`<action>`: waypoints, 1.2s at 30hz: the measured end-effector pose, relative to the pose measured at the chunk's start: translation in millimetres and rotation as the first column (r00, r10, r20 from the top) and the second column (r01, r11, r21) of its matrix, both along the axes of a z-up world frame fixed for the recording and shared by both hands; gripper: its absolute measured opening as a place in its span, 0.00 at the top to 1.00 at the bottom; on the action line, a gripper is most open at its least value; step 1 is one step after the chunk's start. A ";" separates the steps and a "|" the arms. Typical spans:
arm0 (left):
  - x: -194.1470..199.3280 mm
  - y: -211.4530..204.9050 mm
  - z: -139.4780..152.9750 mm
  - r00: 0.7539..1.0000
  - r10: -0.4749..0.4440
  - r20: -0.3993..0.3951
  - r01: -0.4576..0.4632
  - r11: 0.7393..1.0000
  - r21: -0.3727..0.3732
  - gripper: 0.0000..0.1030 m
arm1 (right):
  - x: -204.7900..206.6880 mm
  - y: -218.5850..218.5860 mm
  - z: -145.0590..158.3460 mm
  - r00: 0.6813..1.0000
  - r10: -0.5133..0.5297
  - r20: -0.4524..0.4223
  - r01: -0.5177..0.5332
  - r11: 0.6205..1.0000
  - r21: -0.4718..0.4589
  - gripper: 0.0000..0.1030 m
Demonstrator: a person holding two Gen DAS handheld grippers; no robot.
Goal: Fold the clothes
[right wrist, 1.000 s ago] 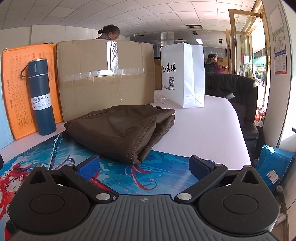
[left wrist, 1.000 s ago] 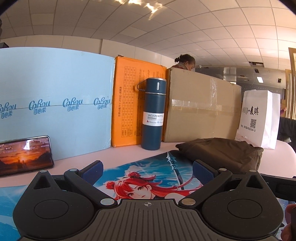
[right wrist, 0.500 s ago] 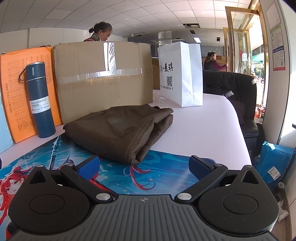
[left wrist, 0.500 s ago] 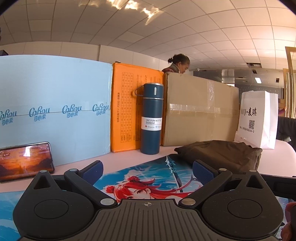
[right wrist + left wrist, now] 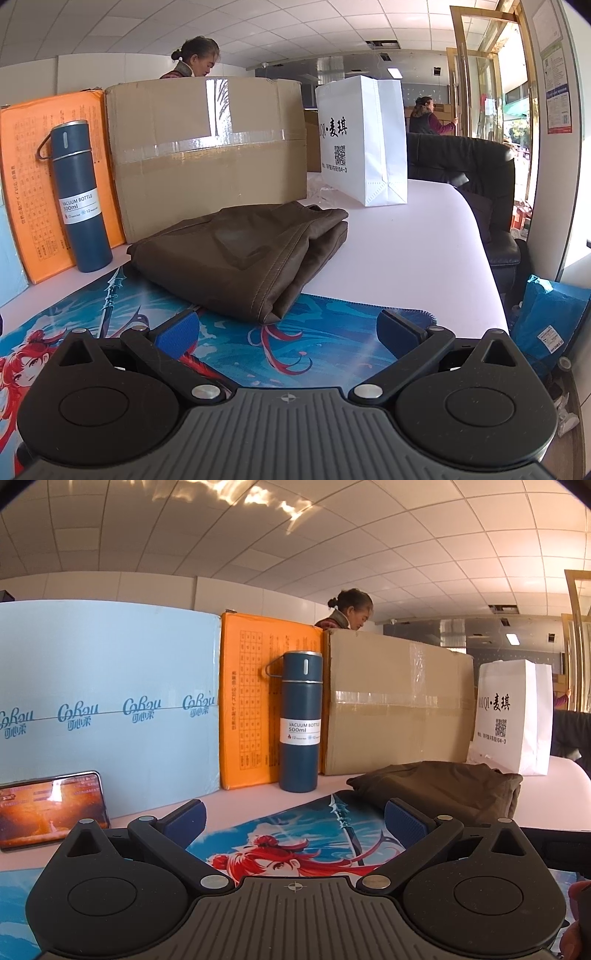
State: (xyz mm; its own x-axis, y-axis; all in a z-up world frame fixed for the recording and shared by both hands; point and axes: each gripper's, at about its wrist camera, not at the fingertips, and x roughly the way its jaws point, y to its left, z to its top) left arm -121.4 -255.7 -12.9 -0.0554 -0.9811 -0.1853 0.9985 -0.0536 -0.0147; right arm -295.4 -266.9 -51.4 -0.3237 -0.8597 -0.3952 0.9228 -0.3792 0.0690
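Both tongs released, nothing held: left gripper (image 5: 294,818), right gripper (image 5: 288,326). Mat (image 5: 332,343) under both. Folded brown garment (image 5: 243,254) just ahead of right gripper, ahead-right of left. Flask (image 5: 300,723), box (image 5: 207,155), bag (image 5: 364,140) beyond.

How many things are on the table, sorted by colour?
Blue: 3, the light blue box, the bottle and the picture mat.
Orange: 1, the orange box.
Brown: 2, the cardboard box and the folded clothes.
White: 1, the paper bag.
Black: 1, the phone.
Total: 8.
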 end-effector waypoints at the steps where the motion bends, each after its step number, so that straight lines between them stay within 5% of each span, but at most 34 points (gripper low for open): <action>1: -0.2 -0.2 -0.1 1.000 0.000 0.001 0.000 1.000 0.000 0.00 | -0.2 -0.2 0.0 1.000 0.000 0.002 0.000 1.000 0.000 0.00; 36: -0.8 -1.0 -0.9 1.000 -0.001 0.002 0.001 1.000 0.001 0.00 | -1.1 -1.1 -0.8 1.000 0.019 0.017 -0.019 1.000 0.010 0.00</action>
